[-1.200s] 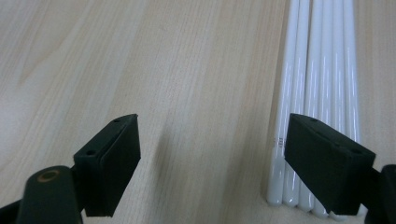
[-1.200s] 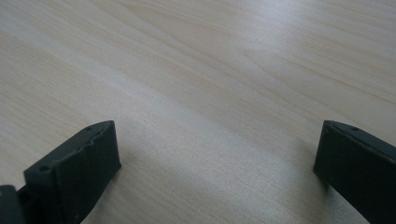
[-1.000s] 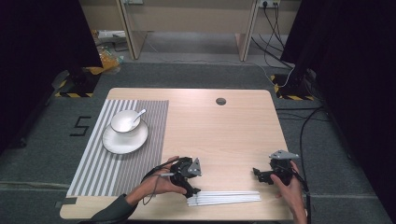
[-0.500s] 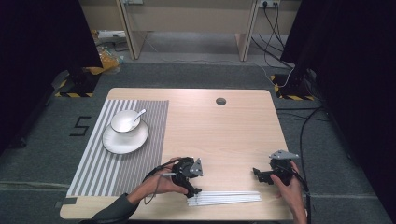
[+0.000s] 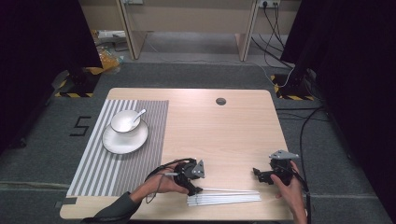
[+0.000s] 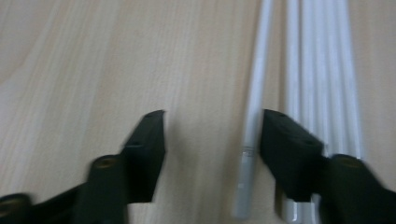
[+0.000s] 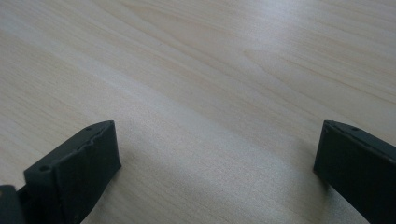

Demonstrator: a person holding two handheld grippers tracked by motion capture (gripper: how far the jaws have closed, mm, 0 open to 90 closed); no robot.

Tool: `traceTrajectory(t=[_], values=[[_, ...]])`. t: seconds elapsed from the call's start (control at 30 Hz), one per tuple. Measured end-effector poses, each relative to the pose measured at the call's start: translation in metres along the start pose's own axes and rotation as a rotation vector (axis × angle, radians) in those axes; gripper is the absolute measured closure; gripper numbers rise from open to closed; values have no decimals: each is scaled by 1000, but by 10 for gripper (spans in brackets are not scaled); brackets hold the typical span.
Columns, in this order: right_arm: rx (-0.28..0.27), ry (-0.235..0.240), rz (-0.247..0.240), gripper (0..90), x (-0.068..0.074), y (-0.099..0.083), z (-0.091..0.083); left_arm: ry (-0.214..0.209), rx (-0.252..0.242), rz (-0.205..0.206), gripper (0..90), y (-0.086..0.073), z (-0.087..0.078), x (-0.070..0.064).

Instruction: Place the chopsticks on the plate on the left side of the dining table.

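Nothing has shifted noticeably since the earlier frames: the left gripper [image 5: 195, 189] stays at the left end of the white sticks [image 5: 224, 198] near the table's [image 5: 224, 130] near edge. Its own view shows jaws apart around one stick [image 6: 254, 121]. The right gripper [image 5: 258, 173] hovers open over bare wood.

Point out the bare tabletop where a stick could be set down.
Widest free patch: the wood between the striped mat and the table's right edge, from the round hole down to the grippers. Crowded: the front edge, with the white sticks between the left gripper and right gripper; the plate fills the mat's far end.
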State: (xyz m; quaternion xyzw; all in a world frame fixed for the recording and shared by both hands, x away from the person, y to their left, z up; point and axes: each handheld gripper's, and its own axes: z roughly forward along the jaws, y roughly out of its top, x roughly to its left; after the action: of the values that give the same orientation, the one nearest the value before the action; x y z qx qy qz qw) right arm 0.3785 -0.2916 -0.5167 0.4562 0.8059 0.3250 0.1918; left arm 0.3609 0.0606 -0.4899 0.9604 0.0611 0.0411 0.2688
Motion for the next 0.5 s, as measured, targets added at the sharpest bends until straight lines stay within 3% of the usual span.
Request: traceTrajectory(t=[0.03, 0.07, 0.1, 0.13, 0.23, 0.5], values=[[0, 0, 0, 2, 0, 0, 0, 0, 0, 0, 526, 0, 0, 0], [0, 0, -2, 2, 0, 0, 0, 4, 4, 25, 526, 0, -1, -1], [0, 0, -1, 2, 0, 0, 0, 4, 0, 41, 652, 0, -1, -1], [0, 0, -1, 2, 0, 0, 0, -9, -1, 48, 652, 0, -1, -2], [1, 1, 0, 2, 0, 0, 0, -33, 4, 66, 797, -1, -2, -1], [0, 0, 0, 2, 0, 0, 0, -53, 40, 89, 830, -1, -5, 2]])
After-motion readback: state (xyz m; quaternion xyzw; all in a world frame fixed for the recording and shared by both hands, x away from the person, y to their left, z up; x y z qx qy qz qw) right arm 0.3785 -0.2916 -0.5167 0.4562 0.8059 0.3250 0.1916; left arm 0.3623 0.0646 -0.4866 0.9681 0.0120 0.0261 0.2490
